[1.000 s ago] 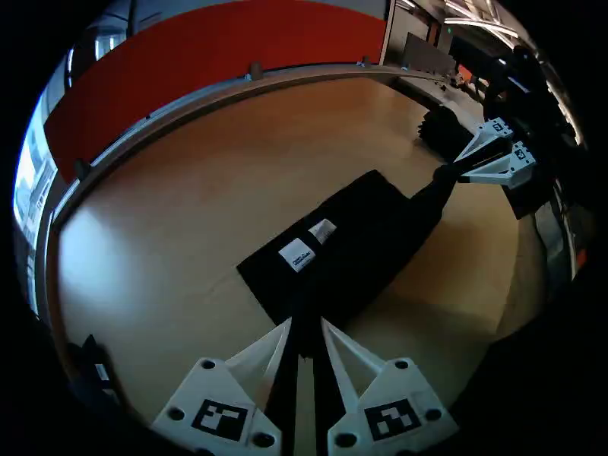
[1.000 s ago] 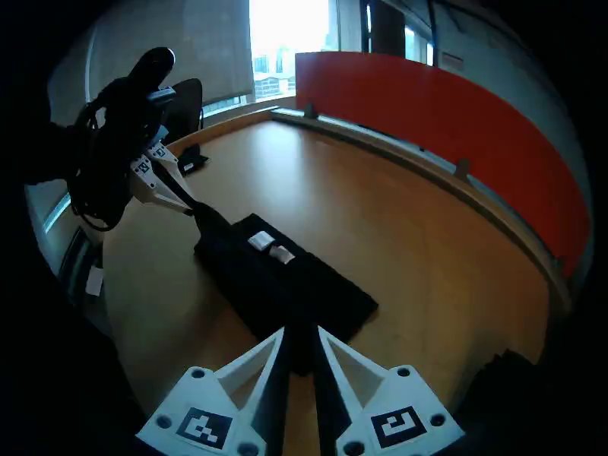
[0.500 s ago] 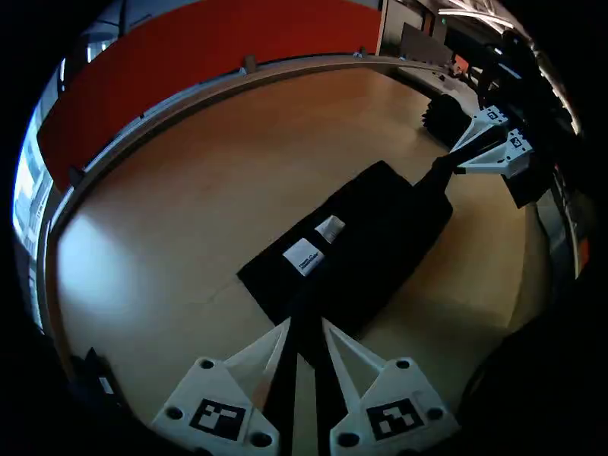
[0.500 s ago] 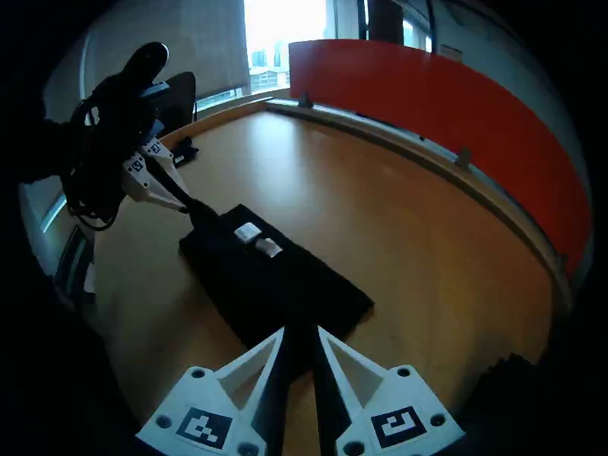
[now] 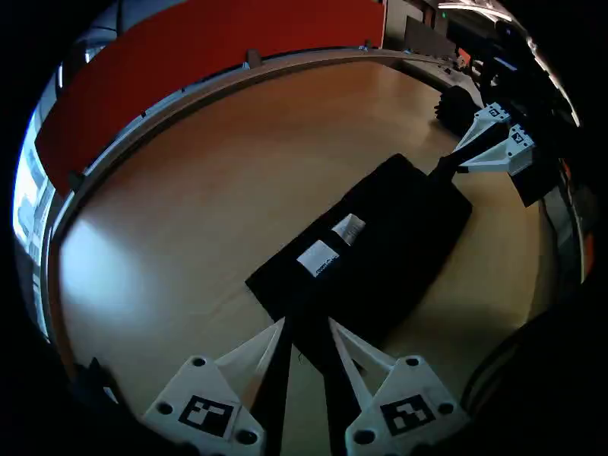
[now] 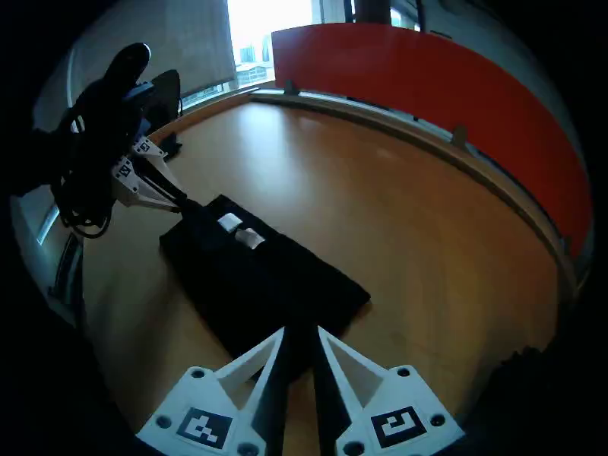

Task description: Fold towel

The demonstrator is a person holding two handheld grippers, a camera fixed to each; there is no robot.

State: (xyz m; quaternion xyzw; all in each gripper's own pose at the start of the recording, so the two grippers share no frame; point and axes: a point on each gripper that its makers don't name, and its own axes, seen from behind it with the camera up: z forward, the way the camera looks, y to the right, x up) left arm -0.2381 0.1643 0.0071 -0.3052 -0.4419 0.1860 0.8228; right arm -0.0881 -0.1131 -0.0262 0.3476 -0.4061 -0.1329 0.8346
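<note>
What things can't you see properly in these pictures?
- Left gripper view: print on the white tags, too small.
- Right gripper view: layers of the black towel, too dark to count.
- Left gripper view: black object at the far end of the table, lost in shadow.

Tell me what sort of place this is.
Probably an office or meeting room: a wide wooden desk with a red divider panel along its far edge, and a bright window looking onto buildings.

The towel lies flat on the bench, the left gripper at one end, the right gripper opposite; a partition stands behind.
</note>
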